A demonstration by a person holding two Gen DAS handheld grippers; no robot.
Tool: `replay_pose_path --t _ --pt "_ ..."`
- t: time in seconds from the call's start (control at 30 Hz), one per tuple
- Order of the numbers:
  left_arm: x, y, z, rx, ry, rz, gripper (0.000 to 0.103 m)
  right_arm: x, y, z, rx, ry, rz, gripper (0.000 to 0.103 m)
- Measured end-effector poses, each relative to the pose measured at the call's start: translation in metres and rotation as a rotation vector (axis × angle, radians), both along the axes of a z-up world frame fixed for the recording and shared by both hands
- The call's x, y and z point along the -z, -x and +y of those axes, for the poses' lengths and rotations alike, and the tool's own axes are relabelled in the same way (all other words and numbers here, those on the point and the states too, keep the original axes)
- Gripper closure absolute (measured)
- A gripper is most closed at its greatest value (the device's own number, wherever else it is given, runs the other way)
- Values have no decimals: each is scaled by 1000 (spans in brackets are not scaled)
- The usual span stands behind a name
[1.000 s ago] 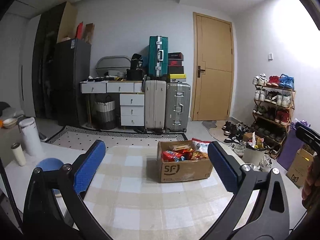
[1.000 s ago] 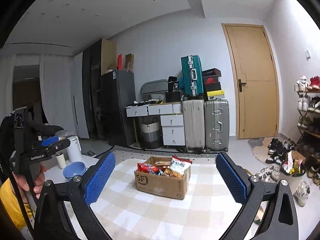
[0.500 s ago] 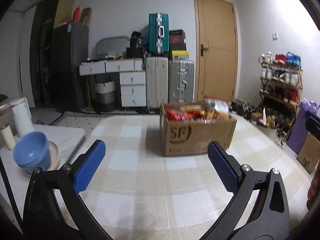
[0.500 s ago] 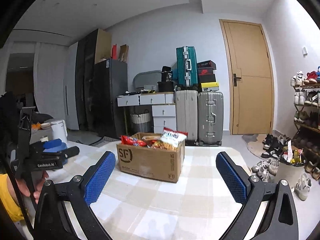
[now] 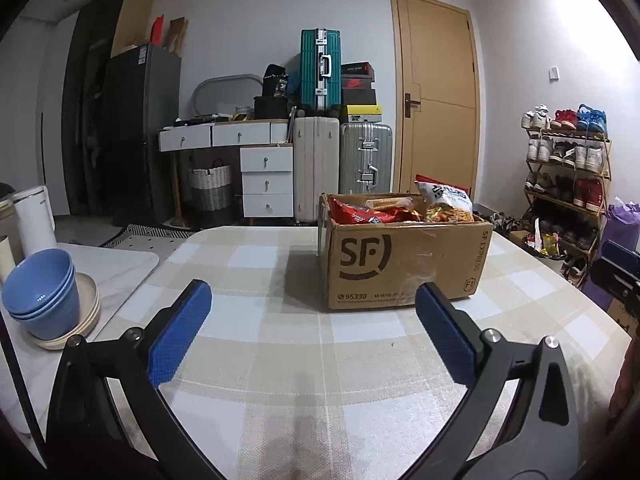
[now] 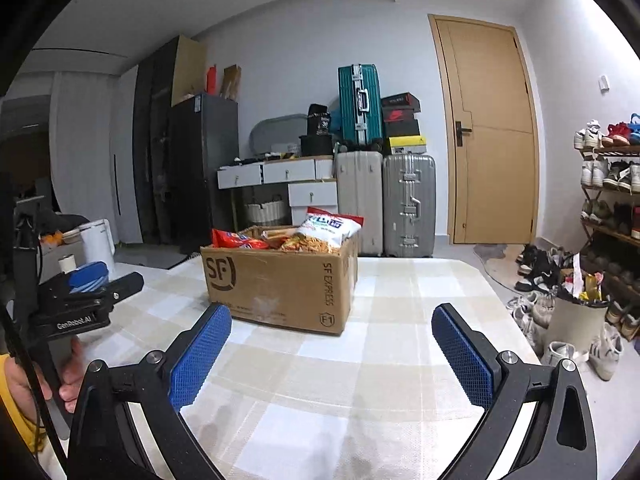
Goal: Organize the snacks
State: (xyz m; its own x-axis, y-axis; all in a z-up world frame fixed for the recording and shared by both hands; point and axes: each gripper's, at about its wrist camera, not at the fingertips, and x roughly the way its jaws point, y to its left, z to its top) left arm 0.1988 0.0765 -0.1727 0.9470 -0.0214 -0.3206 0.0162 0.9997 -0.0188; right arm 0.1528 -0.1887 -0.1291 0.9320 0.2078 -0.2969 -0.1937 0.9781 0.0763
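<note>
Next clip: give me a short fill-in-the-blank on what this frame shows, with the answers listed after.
1. The snack bags sit inside a cardboard ____.
2. Both the left gripper and right gripper are ____, holding nothing.
3. The stacked bowls on the plate are ____ in colour.
4. The teal suitcase stands on top of a ____ suitcase.

Answers: box; open; blue; white

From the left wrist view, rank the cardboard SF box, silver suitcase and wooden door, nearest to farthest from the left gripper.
1. Cardboard SF box, on the checked table, ahead and slightly right of the left gripper.
2. Silver suitcase, on the floor behind the box.
3. Wooden door, back wall, right.
</note>
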Motion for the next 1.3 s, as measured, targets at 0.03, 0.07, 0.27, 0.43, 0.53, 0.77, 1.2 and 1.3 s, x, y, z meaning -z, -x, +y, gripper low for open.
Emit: replay_pose_path --t 0.03,0.07,0.27,0.43,0.53,0.77,1.2,1.3 --pt "-5 2 0 2 1 3 1 0 0 2 -7 5 5 1" --pt "-8 2 2 2 4 5 1 1 0 4 -12 17 5 1" --pt "-16 5 1 9 4 13 1 -2 8 13 -48 44 -30 1" --pt "-17 7 3 3 12 15 1 -4 11 1 -35 -16 -47 1" --pt "-19 10 3 -6 8 10 1 -6 13 -3 -9 -24 -54 1" --pt "-24 20 1 -3 2 2 1 -7 16 -4 -11 -27 -57 1" --pt "-19 18 1 -23 20 11 1 -9 17 -6 -16 -31 -58 1" --pt "-19 19 1 -23 18 8 1 -9 17 -6 -16 -31 -60 1"
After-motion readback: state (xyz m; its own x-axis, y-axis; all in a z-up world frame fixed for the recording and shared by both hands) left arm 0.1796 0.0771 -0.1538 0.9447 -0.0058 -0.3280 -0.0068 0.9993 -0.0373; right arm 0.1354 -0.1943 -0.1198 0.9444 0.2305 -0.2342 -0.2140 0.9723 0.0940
